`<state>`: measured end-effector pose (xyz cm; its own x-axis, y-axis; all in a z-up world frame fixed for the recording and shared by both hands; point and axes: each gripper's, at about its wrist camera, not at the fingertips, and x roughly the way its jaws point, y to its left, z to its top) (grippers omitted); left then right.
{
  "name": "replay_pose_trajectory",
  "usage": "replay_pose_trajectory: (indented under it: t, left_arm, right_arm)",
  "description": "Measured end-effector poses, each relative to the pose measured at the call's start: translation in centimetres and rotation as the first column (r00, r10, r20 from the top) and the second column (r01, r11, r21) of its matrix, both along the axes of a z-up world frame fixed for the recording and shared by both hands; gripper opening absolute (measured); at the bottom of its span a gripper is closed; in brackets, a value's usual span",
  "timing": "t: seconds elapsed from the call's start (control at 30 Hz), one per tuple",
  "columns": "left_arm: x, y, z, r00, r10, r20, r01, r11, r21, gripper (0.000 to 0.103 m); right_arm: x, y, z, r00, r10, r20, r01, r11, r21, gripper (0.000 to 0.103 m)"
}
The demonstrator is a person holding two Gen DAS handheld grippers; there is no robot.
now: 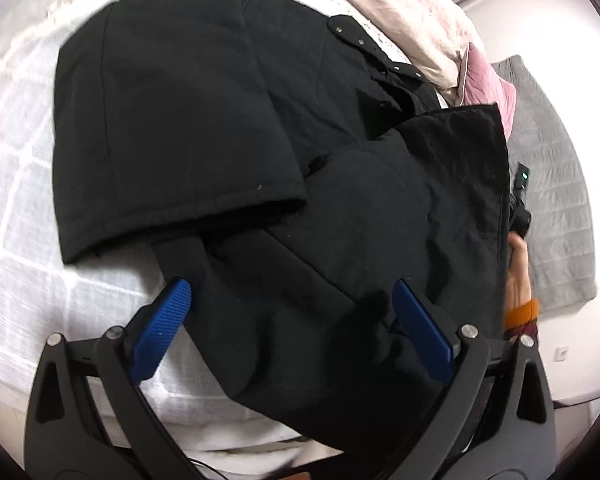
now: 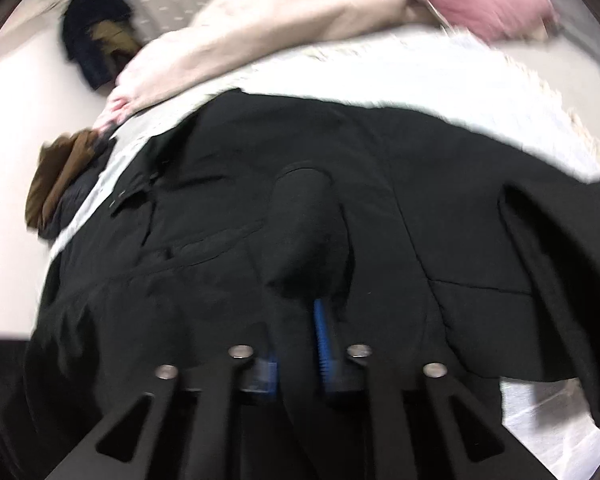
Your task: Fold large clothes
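Note:
A large black coat [image 1: 228,128] lies on the white bed, one sleeve folded across its body. My left gripper [image 1: 288,308] is open, its blue pads on either side of the coat's lower part, above the fabric. In the right wrist view the same coat [image 2: 380,200] fills the middle. My right gripper [image 2: 296,312] is shut on a fold of the black coat, which stands up in a ridge between the blue pads [image 2: 324,340]. The right hand with its gripper [image 1: 520,208] shows at the coat's lifted right edge in the left wrist view.
White checked bedcover [image 1: 16,184] under the coat. Beige duvet [image 1: 400,4] and pink pillow [image 1: 488,80] beyond the coat. Grey quilted mat [image 1: 556,208] to the right. A brown and dark garment [image 2: 60,188] and a dark item [image 2: 96,40] lie on the floor.

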<state>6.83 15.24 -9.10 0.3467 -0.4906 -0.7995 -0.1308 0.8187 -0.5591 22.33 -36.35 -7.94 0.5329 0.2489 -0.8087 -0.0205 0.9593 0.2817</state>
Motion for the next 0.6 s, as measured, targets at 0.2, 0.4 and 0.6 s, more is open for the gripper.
replay_pose_trajectory:
  t: [0.2, 0.4, 0.6]
  left_arm:
    - [-2.1, -0.2, -2.4, 0.992, 0.020, -0.124, -0.039, 0.987, -0.155, 0.100]
    - [-4.1, -1.3, -2.7, 0.992, 0.029, -0.125, -0.041, 0.994, -0.098, 0.099]
    - [-5.8, -2.5, -2.7, 0.991, 0.021, -0.131, -0.033, 0.996, -0.089, 0.027]
  right_arm:
    - [-6.8, -0.7, 6.6, 0.992, 0.068, 0.103, -0.064, 0.997, -0.036, 0.006]
    - [-14.7, -2.6, 11.6, 0.982, 0.096, 0.164, -0.088, 0.995, -0.053, 0.006]
    - [-21.4, -5.3, 10.3, 0.992, 0.081, 0.098, -0.070, 0.992, -0.109, 0.006]
